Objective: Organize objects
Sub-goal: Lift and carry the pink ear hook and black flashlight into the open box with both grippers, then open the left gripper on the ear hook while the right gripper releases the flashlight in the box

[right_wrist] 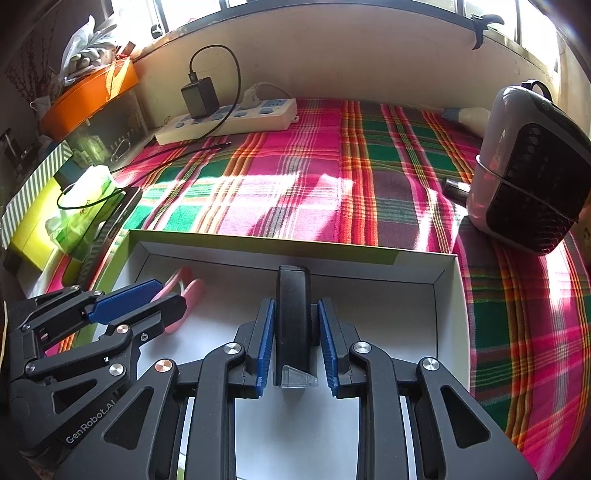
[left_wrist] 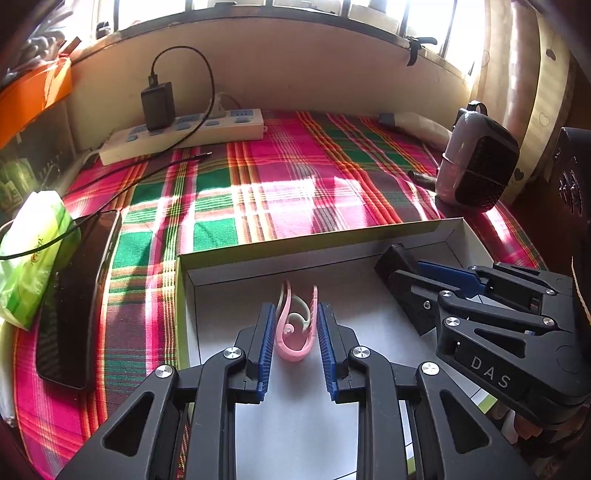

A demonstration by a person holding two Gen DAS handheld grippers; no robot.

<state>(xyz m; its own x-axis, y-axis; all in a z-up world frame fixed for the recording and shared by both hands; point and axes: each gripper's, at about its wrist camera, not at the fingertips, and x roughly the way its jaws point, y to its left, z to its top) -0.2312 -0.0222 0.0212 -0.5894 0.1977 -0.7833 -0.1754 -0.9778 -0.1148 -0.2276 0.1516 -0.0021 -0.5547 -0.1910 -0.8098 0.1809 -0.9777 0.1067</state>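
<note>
Left claw (left_wrist: pixel 295 332) grips pink clip (left_wrist: pixel 293 332)

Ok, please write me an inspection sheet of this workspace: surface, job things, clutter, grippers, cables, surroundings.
Surface: plaid cloth, partly sunlit.
Job's things: white box, open; pink clip and black object held over its inside.
Clutter: tissue pack, phone, small fan, white tube.
Grippers: left gripper shut on the pink clip; right gripper shut on the black object.
Cables: power strip with black charger; its black cable lies across the cloth.
Surroundings: window sill behind, orange container at the left.
</note>
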